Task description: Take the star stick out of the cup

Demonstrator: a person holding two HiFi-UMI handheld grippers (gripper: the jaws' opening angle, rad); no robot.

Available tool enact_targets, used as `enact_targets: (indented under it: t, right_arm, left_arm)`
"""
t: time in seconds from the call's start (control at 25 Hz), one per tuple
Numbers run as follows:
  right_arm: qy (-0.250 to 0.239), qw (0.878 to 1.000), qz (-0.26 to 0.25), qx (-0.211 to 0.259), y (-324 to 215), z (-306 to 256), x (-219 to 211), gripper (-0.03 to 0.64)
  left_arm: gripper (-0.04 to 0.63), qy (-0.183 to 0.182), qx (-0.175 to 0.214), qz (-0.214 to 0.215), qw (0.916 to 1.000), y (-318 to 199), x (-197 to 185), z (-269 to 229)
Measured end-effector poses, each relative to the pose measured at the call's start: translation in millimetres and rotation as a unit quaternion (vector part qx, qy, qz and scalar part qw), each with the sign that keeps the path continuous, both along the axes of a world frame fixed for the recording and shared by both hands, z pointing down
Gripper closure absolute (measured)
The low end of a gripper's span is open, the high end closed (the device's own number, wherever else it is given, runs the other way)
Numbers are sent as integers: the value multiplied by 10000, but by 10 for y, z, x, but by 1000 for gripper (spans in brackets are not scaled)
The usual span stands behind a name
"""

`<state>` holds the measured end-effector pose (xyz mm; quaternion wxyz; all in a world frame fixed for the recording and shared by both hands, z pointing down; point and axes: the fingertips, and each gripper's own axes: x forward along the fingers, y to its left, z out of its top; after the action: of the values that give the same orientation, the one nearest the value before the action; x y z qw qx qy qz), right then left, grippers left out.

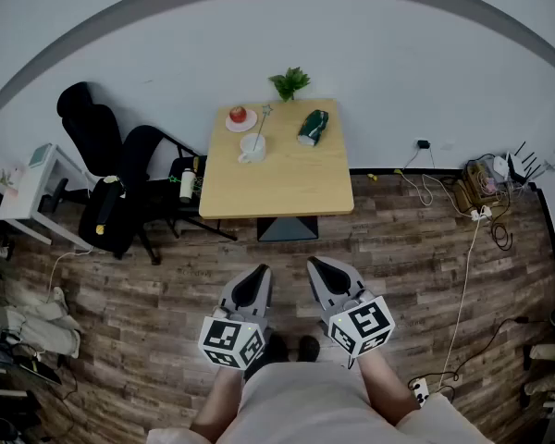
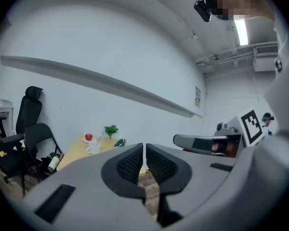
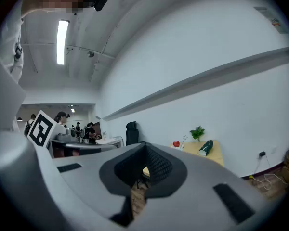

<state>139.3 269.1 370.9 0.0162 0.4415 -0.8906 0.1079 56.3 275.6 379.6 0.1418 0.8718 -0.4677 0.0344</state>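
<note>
1. Head view puts the star stick (image 1: 260,128) standing in the white cup (image 1: 252,150), with its star end leaning toward 1 o'clock above the rim.
2. That cup sits on the far-left part of the wooden table (image 1: 287,188), which lies at your 12 o'clock, well apart from both of your tools.
3. Around the cup you have a plate with a red apple (image 1: 239,116) at its 11 o'clock and a green package (image 1: 313,127) lying on its side at its 2 o'clock. A small potted plant (image 1: 290,83) stands at its 1 o'clock, by the table's far edge.
4. Black office chairs (image 1: 111,155) stand at the table's 9 o'clock, with a bottle (image 1: 187,185) near the table's left edge.
5. Your left gripper (image 1: 262,269) is low over the wood floor (image 1: 425,276), pointing toward 12 o'clock. Its own view shows the fingers drawn narrow, with only a thin slit between the pads and nothing in it.
6. Your right gripper (image 1: 313,263) is just beside it at its 3 o'clock, aimed the same way. Its fingers are pressed together and empty.
7. Cables (image 1: 462,276) trail over the floor at the table's 3 to 4 o'clock.
</note>
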Motion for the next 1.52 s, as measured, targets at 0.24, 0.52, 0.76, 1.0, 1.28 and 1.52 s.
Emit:
enact_targets:
  t: [0.24,0.52,0.76,1.0,1.28,1.52]
  right_arm:
    - [40,9999,-160,-1,36,42,-153,617]
    - [-10,9997,-227,47,-4,-13,-250,617]
    - [-232,9996,-175,-62,53,-15,-142,617]
    - [-183,9996,-177,-131,80,83,-54,617]
    - [-68,9998,-145,-126,32,112,-106,617]
    - [80,9998,-151,-99,-155,125,-248,617]
  left_arm:
    - [574,-18,19,-72,10000,51,-58,-17]
    - [574,-24,14,-247,9997,75,-113,-44]
    - [574,-19,15,-366,9993,163,-53,-49]
    - [574,-38,-38,-475,9989,206,-104,-6]
    - [574,-3,-51,-476,9989,147,-192,25]
    - [574,54,-31,-442,9990,-80,-316,61]
